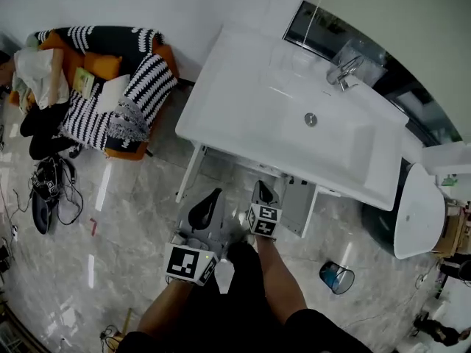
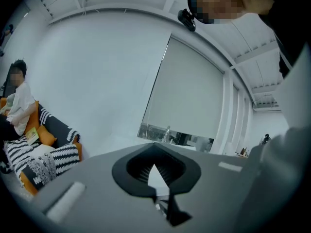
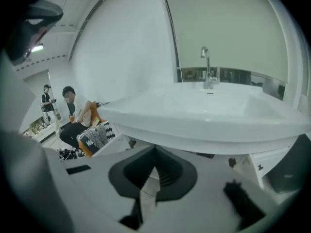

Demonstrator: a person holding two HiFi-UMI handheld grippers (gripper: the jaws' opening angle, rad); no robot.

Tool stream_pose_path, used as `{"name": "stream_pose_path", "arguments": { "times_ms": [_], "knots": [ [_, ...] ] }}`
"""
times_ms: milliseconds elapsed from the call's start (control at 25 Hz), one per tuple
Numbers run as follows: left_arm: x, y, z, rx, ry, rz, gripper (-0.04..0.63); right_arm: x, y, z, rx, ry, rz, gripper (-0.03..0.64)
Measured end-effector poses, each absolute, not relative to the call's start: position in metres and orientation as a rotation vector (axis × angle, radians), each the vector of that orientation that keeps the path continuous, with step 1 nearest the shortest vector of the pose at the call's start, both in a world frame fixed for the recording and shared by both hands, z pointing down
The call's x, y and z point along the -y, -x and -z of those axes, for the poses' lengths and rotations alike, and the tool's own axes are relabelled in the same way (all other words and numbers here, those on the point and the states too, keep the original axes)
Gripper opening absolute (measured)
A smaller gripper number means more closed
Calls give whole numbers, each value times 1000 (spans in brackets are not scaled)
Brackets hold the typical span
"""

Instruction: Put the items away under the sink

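Note:
The white sink [image 1: 243, 116] stands ahead of me, with a chrome faucet [image 1: 344, 72] at its back and a round drain [image 1: 310, 119]. Below its front edge a grey panel [image 1: 298, 206] of the under-sink unit shows. My left gripper [image 1: 206, 208] and right gripper [image 1: 263, 194] hang side by side just in front of that edge, both shut with nothing between the pads. In the left gripper view the left gripper [image 2: 155, 145] points level over the counter. The right gripper [image 3: 155, 149] is aimed under the sink rim [image 3: 204, 125]. No loose item shows.
An orange sofa with striped cushions [image 1: 110, 87] stands at the left, and a person [image 2: 17, 101] sits there. Black gear and cables [image 1: 48, 190] lie on the tiled floor. A blue bin [image 1: 337, 276] and a white toilet [image 1: 418, 212] are at the right.

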State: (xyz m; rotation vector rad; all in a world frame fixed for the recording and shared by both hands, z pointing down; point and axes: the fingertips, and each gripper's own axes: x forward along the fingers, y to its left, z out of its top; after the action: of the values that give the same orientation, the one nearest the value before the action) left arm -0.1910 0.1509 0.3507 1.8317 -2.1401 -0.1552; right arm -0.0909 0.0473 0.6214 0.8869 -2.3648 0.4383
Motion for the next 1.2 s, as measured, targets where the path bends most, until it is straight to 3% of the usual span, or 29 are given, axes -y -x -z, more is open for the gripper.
{"name": "stream_pose_path", "arguments": {
  "times_ms": [560,1200],
  "knots": [
    [-196,149,-258,2103,-1947,163,8,-112,24,-335,2675,-909,-336,15],
    [-216,114,-262,2025,-1998,151,8,-155,6,-274,2783,-848,-234,14]
  ]
}}
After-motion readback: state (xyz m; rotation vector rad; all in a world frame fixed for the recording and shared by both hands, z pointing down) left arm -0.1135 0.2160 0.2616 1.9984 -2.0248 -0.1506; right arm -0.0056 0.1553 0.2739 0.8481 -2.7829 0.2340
